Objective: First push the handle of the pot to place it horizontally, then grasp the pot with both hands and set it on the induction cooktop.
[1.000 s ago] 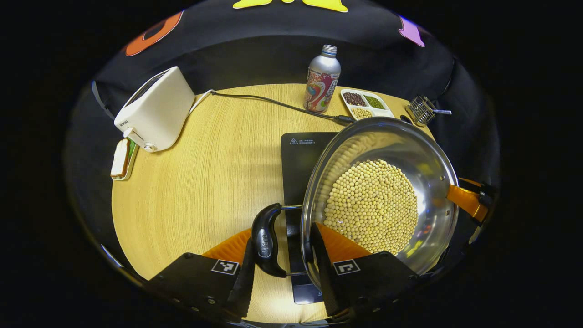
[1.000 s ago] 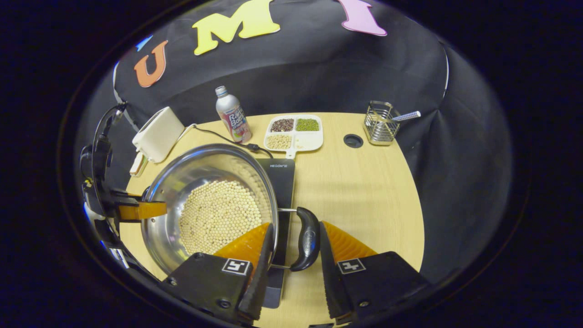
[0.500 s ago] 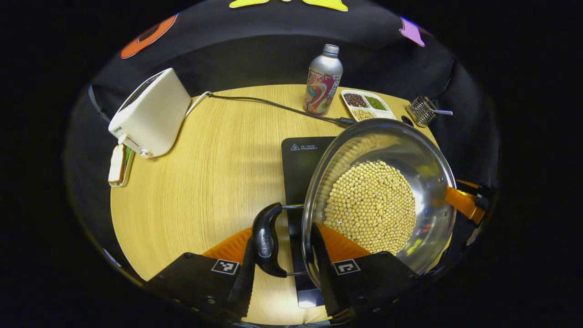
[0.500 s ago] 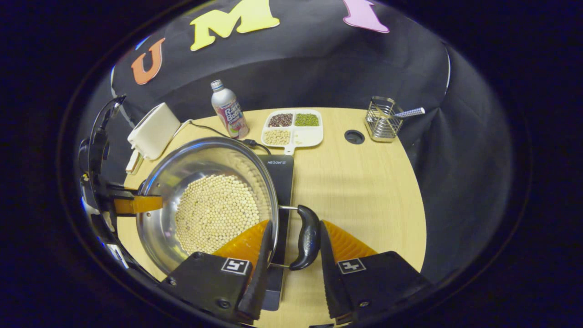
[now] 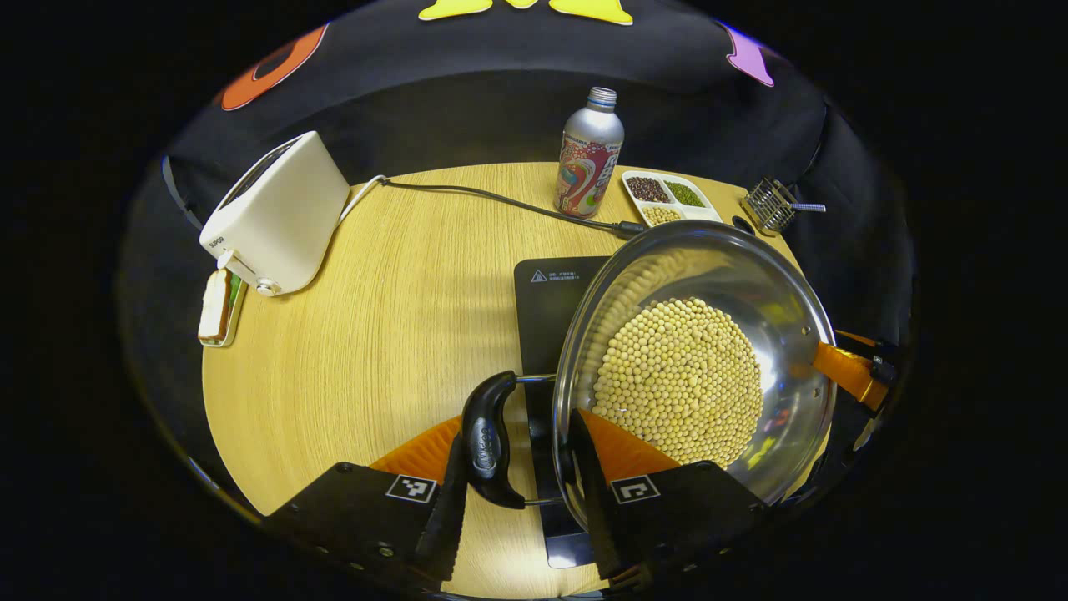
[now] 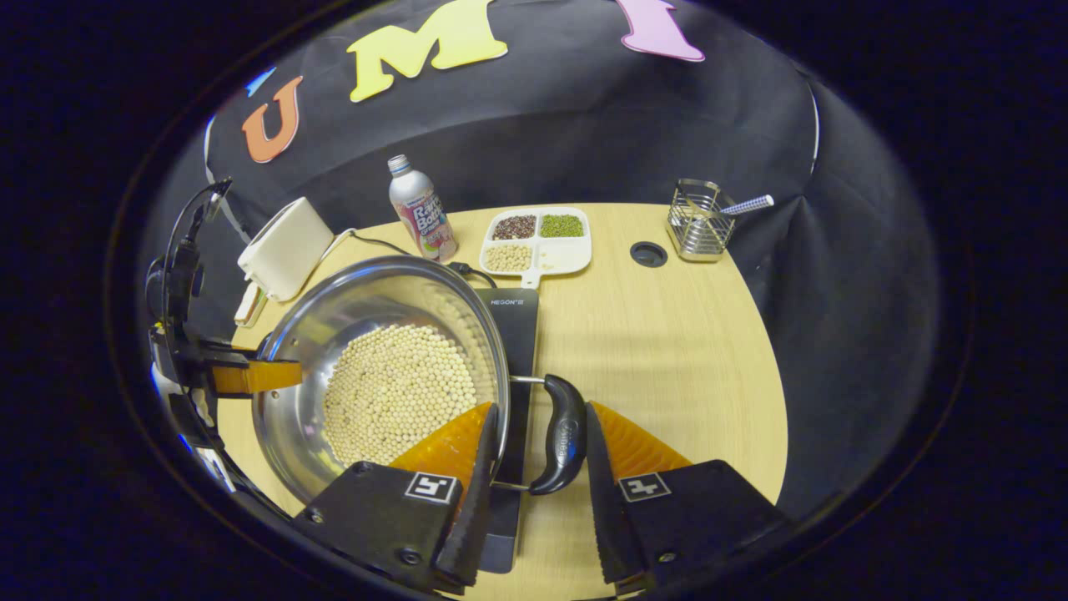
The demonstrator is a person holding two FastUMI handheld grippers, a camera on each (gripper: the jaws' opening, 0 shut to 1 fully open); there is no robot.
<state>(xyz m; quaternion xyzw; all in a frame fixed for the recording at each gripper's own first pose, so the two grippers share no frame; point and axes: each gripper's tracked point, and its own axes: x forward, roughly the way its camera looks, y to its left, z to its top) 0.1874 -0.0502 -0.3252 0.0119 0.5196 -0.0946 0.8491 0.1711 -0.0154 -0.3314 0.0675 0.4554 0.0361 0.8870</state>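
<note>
A steel pot point(image 5: 784, 309) filled with pale beans hangs over the black induction cooktop point(image 5: 555, 292), held from both sides. My left gripper point(image 5: 517, 434) is shut on the pot's black left handle point(image 5: 486, 438), one finger outside the handle loop and the other inside the pot rim. In the right gripper view, my right gripper point(image 6: 542, 417) clamps the opposite black handle point(image 6: 563, 434) the same way. The pot point(image 6: 367, 309) covers most of the cooktop point(image 6: 517, 334). Each gripper shows across the pot as an orange finger: right gripper point(image 5: 847, 371), left gripper point(image 6: 250, 376).
On the round wooden table point(image 5: 400, 334) stand a white toaster point(image 5: 279, 213) with its cable, a sandwich on a small plate point(image 5: 219, 305), a drink bottle point(image 5: 590, 154), a divided dish of beans point(image 5: 667, 196) and a wire basket point(image 5: 772, 204). A cable hole point(image 6: 648, 253) lies near the back.
The pot, carried by both grippers, has drifted slightly over the cooktop. Both grips are unchanged.
</note>
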